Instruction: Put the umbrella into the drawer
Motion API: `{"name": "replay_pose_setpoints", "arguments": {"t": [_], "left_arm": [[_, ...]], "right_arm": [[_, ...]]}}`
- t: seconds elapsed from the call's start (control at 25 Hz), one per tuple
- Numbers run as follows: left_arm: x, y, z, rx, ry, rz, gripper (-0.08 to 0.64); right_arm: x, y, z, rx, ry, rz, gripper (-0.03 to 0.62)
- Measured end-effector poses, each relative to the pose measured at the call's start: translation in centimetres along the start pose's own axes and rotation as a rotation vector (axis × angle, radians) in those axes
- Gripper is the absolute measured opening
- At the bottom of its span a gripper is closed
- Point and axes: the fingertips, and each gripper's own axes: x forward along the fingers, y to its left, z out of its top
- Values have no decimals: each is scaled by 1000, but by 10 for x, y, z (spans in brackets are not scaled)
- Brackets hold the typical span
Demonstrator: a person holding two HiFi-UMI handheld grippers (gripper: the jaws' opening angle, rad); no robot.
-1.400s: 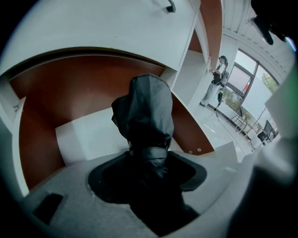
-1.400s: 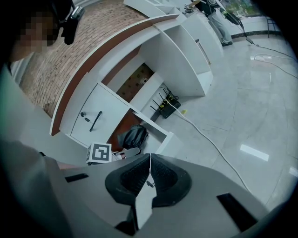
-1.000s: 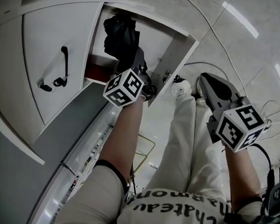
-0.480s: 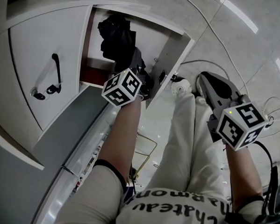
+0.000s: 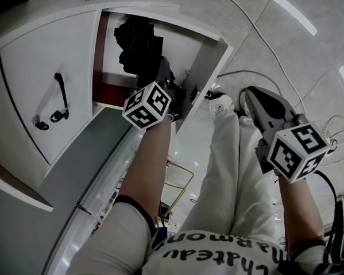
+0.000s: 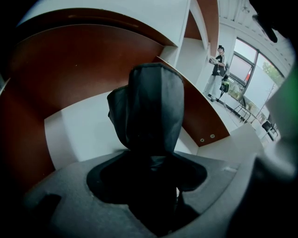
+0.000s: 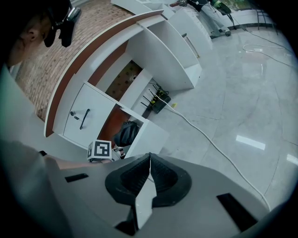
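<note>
A black folded umbrella point(image 5: 139, 46) stands tilted inside the open white drawer compartment point(image 5: 206, 61), against its white back wall and red-brown floor. My left gripper point(image 5: 165, 75) reaches into the opening from below and is shut on the umbrella's lower end. In the left gripper view the umbrella point(image 6: 151, 107) rises out of the left gripper point(image 6: 150, 160), filling the gap between both jaws. My right gripper point(image 5: 247, 100) hangs over the tiled floor to the right, away from the compartment, shut with nothing in it. The right gripper point(image 7: 150, 157) looks towards the umbrella point(image 7: 125, 132) from a distance.
A white front panel with a black handle point(image 5: 59, 96) sits left of the opening. The compartment's side panel point(image 7: 149, 135) stands out over the floor. Cables point(image 5: 263, 47) trail over the tiles. The person's legs and a white shoe point(image 5: 219, 105) are between the grippers.
The head view has swung, so the cabinet sits further left and lower in the picture. The left gripper keeps its hold on the umbrella in the opening; the right gripper stays shut.
</note>
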Motion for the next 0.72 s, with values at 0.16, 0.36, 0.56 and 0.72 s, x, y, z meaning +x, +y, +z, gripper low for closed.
{"name": "replay_pose_setpoints", "arguments": {"t": [0.16,0.36,0.56,0.72], "left_arm": [[3,0,-1,8,6,1,258],[6,0,-2,11,6,-8,262],[7,0,-2,9,1,-15,268],[8,-1,-3,12,2,-16,272]], "right_arm": [[-1,-7,-1,7,0,-19,15],[-1,-13,-1,17,-1,-20,15],[1,-17,-7,29,2,-19,15],[1,-19,-11,36,13,-17,15]]}}
